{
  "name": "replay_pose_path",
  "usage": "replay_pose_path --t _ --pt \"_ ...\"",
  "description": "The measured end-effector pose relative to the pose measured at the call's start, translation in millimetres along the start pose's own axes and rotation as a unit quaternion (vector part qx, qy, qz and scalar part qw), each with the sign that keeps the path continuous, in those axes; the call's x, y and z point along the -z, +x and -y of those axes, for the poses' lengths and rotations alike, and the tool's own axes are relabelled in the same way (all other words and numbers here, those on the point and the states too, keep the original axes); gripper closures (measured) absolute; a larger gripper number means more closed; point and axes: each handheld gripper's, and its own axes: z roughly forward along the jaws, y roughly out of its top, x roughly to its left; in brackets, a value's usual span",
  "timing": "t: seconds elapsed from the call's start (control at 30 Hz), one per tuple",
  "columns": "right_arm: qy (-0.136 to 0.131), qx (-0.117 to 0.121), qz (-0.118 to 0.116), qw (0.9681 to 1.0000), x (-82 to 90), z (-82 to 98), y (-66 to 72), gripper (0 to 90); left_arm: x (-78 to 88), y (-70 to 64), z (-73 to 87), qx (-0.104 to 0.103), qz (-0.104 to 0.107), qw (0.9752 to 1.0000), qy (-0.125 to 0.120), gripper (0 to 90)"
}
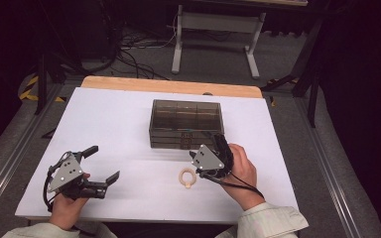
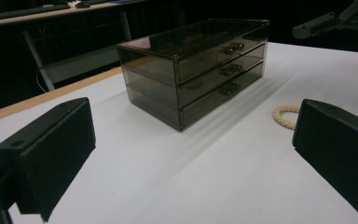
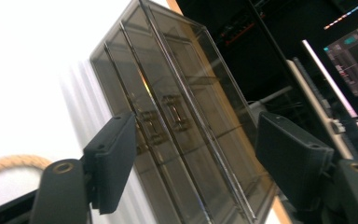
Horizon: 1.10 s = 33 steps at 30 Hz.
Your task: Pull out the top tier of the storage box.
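table (image 1: 104, 124): a white top with a wooden strip along the far edge is being seen from the high view; everything listed below is being carried by it.

drawer box (image 1: 186, 124): a smoky, see-through case of three stacked drawers is being shown at the middle of the table, toward its far side. small handles are being shown on the drawer fronts, which are being faced toward the person. all three drawers are being kept flush with the case.

left gripper (image 1: 102, 165): being held low over the near left part of the table, well apart from the drawer box. its jaws are being held wide and released, with nothing between them; the box and a part of the ring are being framed past them in the left gripper view.

right gripper (image 1: 215, 140): being held just in front of the drawer box, at the right half of its front. in the right gripper view its jaws are being kept apart on either side of the drawer handles (image 3: 165, 119), and no pad is being pressed on anything; whether the box is being touched cannot be told.

rope ring (image 1: 188, 178): a small pale braided loop is being left flat on the table, just beside the right gripper on its near side, apart from the box.
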Motion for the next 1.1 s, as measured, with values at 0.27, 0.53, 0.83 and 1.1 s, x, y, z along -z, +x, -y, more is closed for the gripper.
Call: replay_pose_path --t 0.27,0.53,0.83,1.1 --pt "0.03 0.06 0.038 0.997 -5.5 -1.7 14.7 34.9 0.3 -0.2 -0.1 0.001 0.0 1.0 -0.002 0.2" --pt "0.043 0.101 0.089 0.9899 -9.4 -0.4 27.0 38.8 0.3 -0.2 -0.2 0.0 0.0 1.0 -0.002 0.3" --pt "0.06 0.159 0.121 0.9781 -14.8 1.7 38.4 41.6 0.7 -0.3 -0.1 0.003 -0.001 1.0 -0.003 0.3" --pt "0.084 0.2 0.137 0.9667 -23.6 3.2 48.9 45.0 0.6 -0.6 0.0 0.003 -0.001 1.0 -0.002 0.3"
